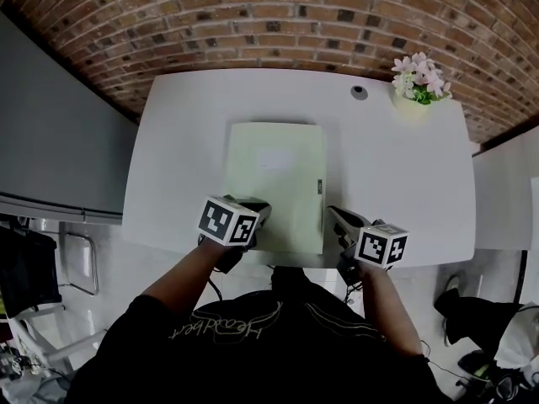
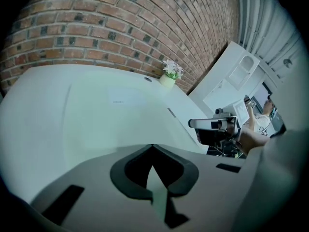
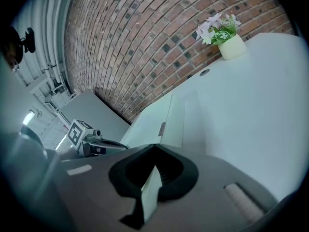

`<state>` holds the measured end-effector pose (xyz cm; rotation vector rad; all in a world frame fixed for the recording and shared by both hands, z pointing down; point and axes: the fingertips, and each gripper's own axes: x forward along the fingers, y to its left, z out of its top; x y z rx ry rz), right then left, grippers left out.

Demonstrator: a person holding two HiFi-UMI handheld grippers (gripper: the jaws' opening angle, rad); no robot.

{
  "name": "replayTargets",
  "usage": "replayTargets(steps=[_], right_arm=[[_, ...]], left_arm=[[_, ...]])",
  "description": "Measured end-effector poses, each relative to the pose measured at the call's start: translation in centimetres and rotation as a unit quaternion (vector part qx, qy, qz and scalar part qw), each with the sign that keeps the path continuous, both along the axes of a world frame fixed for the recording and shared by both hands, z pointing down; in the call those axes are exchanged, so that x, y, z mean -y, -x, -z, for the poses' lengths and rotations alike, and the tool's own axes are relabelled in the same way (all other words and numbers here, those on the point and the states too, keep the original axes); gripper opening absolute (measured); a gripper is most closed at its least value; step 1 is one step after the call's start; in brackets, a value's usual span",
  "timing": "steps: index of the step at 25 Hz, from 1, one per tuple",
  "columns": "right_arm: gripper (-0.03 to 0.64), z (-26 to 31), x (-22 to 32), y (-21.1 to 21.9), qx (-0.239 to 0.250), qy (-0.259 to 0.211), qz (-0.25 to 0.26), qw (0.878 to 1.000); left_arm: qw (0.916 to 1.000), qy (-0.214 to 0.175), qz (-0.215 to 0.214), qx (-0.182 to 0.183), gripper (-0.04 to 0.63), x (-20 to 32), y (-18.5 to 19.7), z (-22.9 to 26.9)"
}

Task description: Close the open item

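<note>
Pale green flat folder (image 1: 274, 183) looks light and bendy; I'd pinch its free left edge. Left tongs (image 2: 152, 149), right tongs (image 3: 154, 148): clenched, empty.

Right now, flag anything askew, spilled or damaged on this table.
Nothing stands out. The pale green rectangular folder lies flat and closed on the white table; the pale pot of pink flowers stands upright at the far right corner.

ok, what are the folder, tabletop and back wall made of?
Folder: pale green, matte, flat with a stiff-looking edge, likely plastic or coated card. Table: smooth white top, soft sheen, probably laminate. Wall: red-brown brick with pale mortar lines, rough.
</note>
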<state>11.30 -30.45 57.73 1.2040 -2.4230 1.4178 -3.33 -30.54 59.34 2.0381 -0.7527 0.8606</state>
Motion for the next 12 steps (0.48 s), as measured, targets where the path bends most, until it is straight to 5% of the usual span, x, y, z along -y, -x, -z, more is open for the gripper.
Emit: replayTargets(steps=[8,12], right_arm=[[0.003,3.1,-0.1,-0.6,-0.018,-0.045,0.001,0.999],[0.003,4.9,-0.8,-1.2,-0.008,-0.071,-0.006,0.997]], left_arm=[[0.9995,-0.014,0.029,-0.002,0.002,0.5,0.5,1.1],[0.9977,-0.025,0.051,-0.037,0.002,0.0,0.5,2.8]])
